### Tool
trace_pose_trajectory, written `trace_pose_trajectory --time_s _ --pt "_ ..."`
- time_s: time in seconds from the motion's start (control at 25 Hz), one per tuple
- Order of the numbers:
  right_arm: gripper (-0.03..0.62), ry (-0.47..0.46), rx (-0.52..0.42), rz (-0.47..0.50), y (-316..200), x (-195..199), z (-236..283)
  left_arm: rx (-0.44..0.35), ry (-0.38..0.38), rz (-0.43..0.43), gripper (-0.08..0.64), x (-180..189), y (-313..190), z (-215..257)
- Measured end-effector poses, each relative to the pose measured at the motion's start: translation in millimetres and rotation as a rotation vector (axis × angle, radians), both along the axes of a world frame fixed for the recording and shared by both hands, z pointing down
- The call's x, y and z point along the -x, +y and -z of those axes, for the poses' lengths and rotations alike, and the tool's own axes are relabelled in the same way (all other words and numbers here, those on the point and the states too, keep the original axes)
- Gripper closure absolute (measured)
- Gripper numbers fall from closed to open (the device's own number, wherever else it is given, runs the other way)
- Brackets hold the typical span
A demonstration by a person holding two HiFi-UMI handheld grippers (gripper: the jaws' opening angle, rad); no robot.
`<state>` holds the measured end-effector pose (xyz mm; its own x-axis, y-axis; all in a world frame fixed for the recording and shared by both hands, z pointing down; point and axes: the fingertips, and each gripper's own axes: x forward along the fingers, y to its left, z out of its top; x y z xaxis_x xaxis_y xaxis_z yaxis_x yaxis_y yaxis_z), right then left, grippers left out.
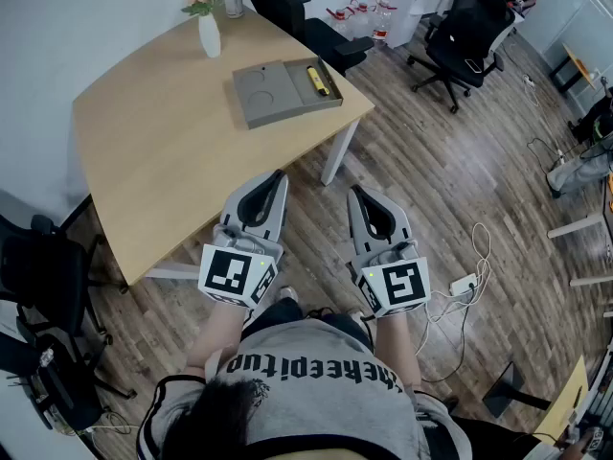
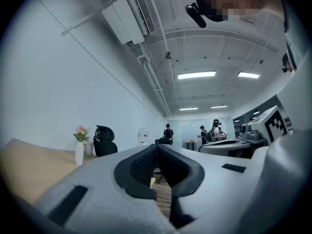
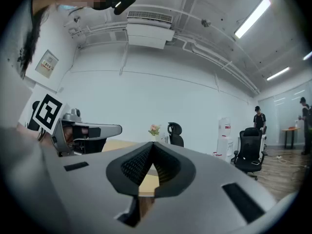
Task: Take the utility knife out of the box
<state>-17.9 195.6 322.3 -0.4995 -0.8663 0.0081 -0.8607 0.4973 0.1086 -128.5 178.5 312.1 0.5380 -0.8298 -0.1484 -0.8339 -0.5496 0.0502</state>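
Observation:
A grey box (image 1: 278,94) lies on the far corner of the wooden table (image 1: 163,151), with a yellow utility knife (image 1: 317,79) in its right-hand slot. My left gripper (image 1: 280,176) is shut and empty, held low in front of the person, well short of the box. My right gripper (image 1: 353,192) is beside it, also shut with nothing between its jaws. In the left gripper view the left gripper (image 2: 156,146) has its tips together. The right gripper view shows the right gripper (image 3: 152,145) closed too, with the table edge (image 3: 146,179) beyond.
A white vase of flowers (image 1: 208,27) and a glass stand at the table's far edge. Black office chairs (image 1: 469,32) stand behind and to the right. A power strip and cables (image 1: 465,281) lie on the wood floor. Other people stand far off in the room.

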Motion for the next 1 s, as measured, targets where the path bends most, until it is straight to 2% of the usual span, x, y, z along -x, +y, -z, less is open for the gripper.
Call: trace_pose_trajectory --time_s 0.32,0.56,0.76,1.0 --pt "0.586 -0.007 -0.008 -0.023 4 -16 5 0.002 0.008 0.041 0.538 14 2 1" --pt "0.587 -0.015 -0.013 -0.028 1 -14 6 -0.009 0.007 0.024 0.538 10 0 4" --pt "0.586 -0.066 -0.036 -0.062 -6 -10 6 -0.044 -0.016 0.031 0.538 21 -6 6" --pt "0.586 -0.050 -0.041 -0.097 -8 -5 4 -0.046 -0.002 0.011 0.538 30 -12 4"
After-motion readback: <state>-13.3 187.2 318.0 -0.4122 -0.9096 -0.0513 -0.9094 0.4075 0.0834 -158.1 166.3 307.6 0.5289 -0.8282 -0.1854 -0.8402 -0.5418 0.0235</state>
